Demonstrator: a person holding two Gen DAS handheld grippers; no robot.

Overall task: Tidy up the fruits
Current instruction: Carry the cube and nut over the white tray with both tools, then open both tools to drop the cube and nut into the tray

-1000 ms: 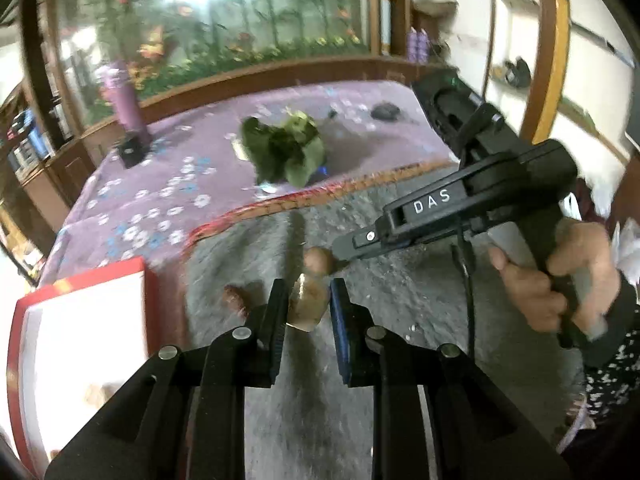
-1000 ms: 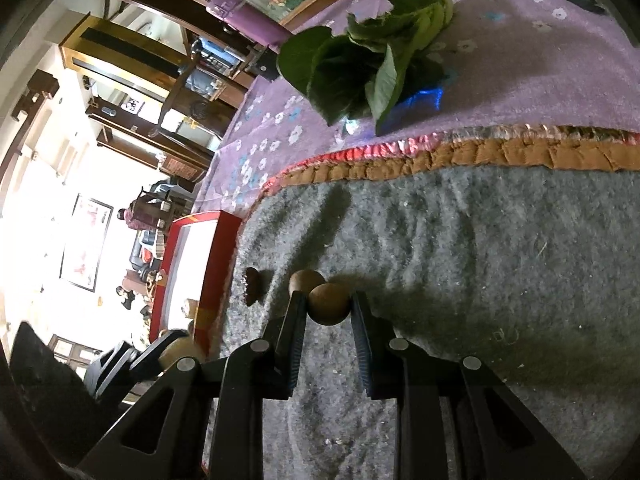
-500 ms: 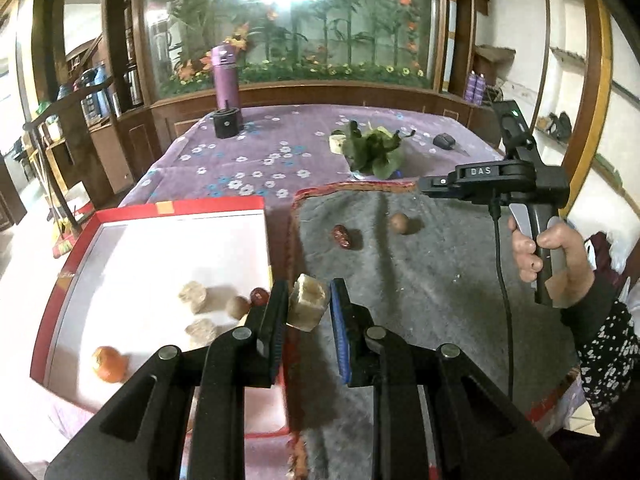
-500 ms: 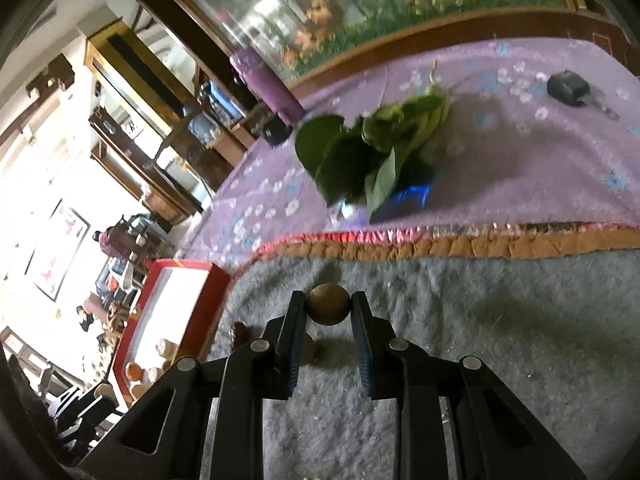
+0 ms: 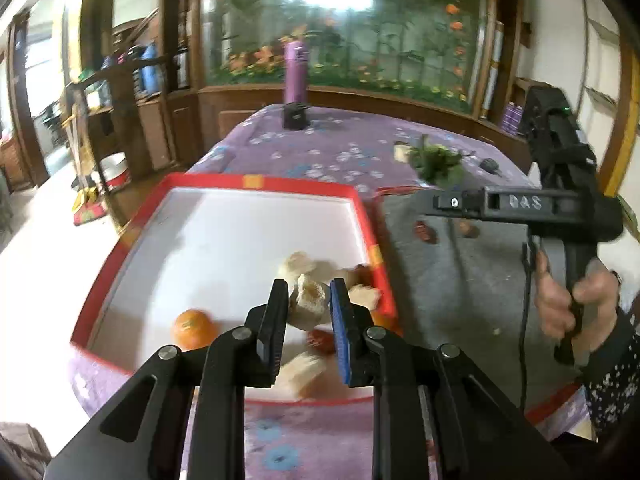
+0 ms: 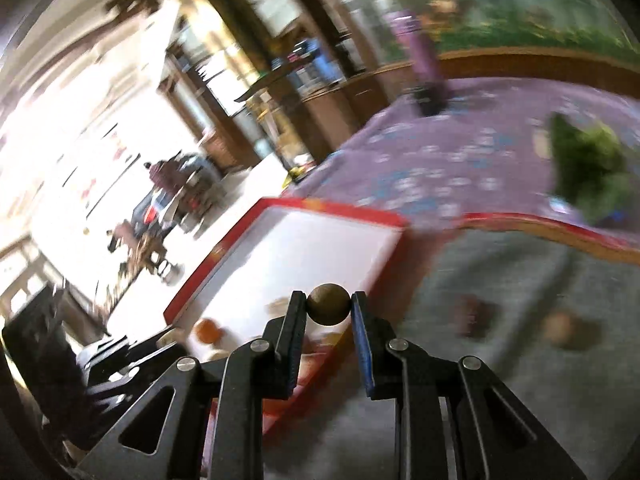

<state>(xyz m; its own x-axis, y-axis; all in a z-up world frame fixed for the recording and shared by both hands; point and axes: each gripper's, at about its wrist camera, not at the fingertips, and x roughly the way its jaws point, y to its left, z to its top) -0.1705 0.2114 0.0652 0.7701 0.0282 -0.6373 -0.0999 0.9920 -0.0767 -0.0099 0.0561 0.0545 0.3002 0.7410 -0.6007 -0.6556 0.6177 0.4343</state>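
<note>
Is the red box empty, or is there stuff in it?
Not empty. The red box holds an orange, some pale chunks and a small red fruit near its front corner.

Your left gripper point(image 5: 309, 303) has matt black plastic fingers with silvery metal rivets; one pad is blue and ribbed. Between them sits a pale, rough, crumbly-looking chunk point(image 5: 309, 300). Just beyond it, the tray point(image 5: 362, 210) has a glossy red rim and a smooth white floor like coated card. Left of the fingers lies a shiny, dimpled orange fruit point(image 5: 193, 328). To their right, the grey mat point(image 5: 472, 288) looks like coarse, fuzzy felt. Farther ahead, the purple cloth point(image 5: 320, 148) is a soft printed fabric. Your right gripper point(image 6: 329, 308) pinches a smooth, dull brown ball point(image 6: 328, 305).
</note>
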